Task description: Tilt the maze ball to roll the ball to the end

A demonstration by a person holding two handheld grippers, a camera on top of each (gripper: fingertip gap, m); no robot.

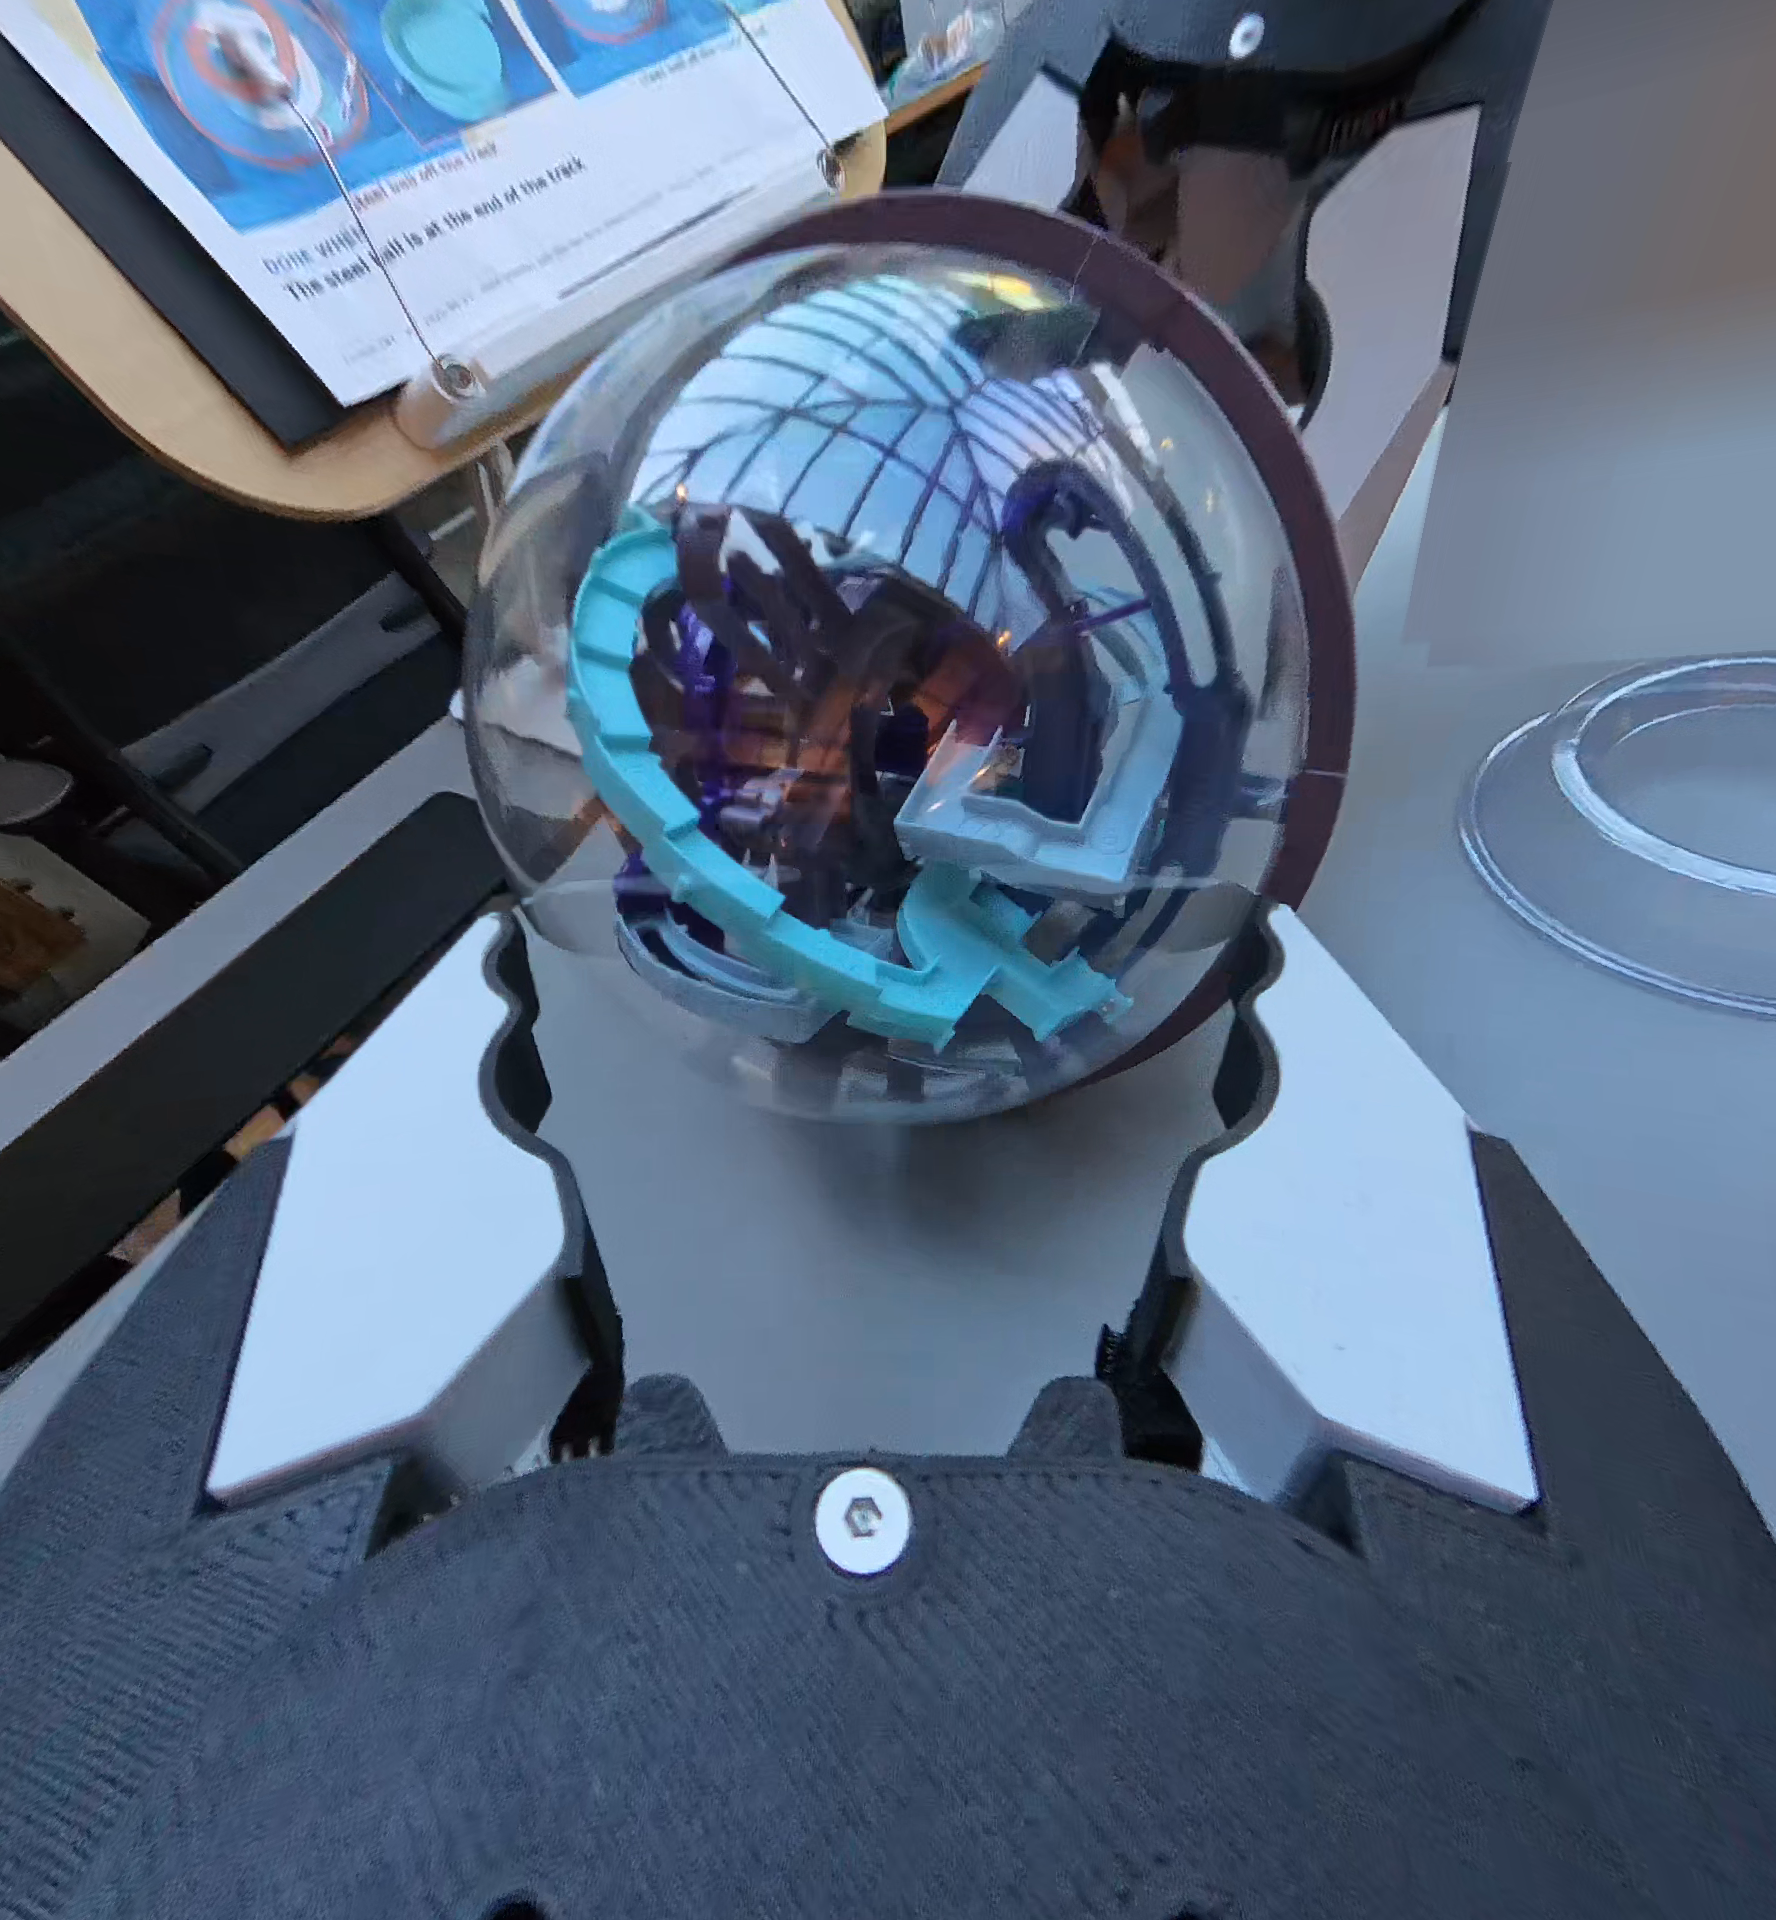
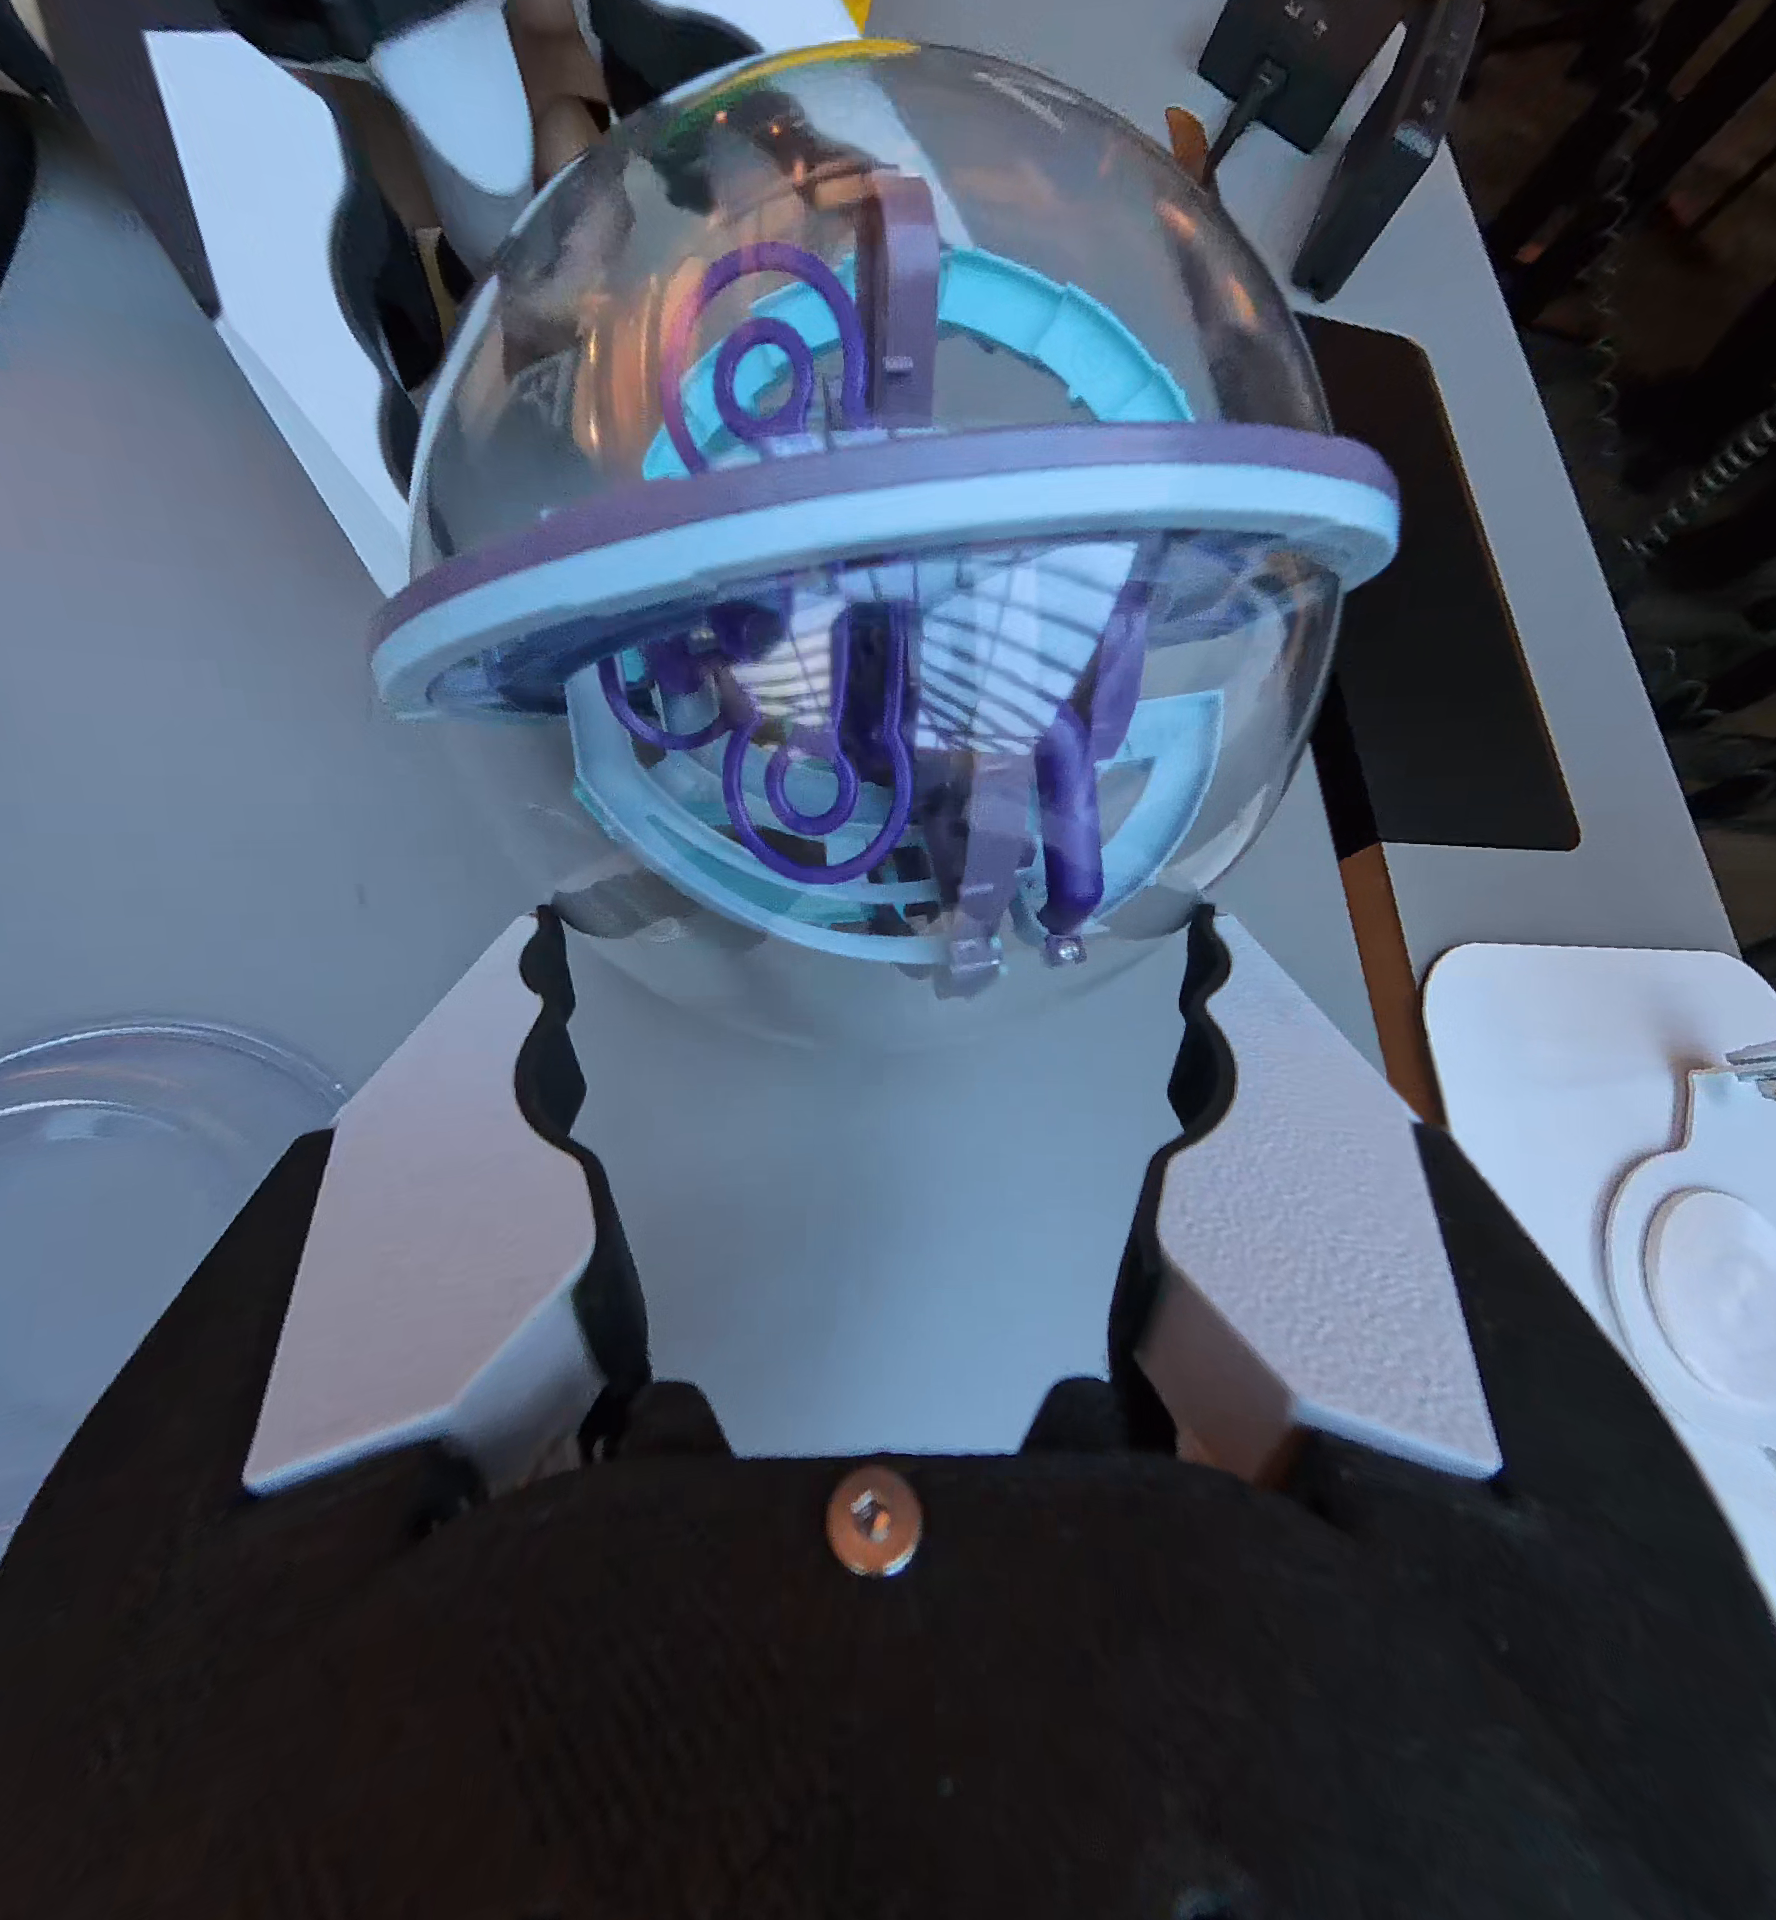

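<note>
Between both grippers, maze ball [image 1: 905,686] clamped by left gripper [image 1: 889,925] and right gripper [image 2: 868,925], rim band tilted.

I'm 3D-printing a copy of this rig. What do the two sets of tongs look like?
Both match. The left tongs and right tongs each have a black, layer-ribbed printed body with one silver hex screw at its centre, two flat pale grey finger plates, and wavy black inner pads. No cables or sleeves show.

The maze ball [image 1: 905,675] sits between the fingertips of the left gripper [image 1: 889,935]. A clear stand [image 1: 1673,831] lies on the table [image 1: 1642,1195] right of the ball, a paper sheet [image 1: 468,177] behind-left, the right gripper [image 1: 1279,114] behind it.
</note>
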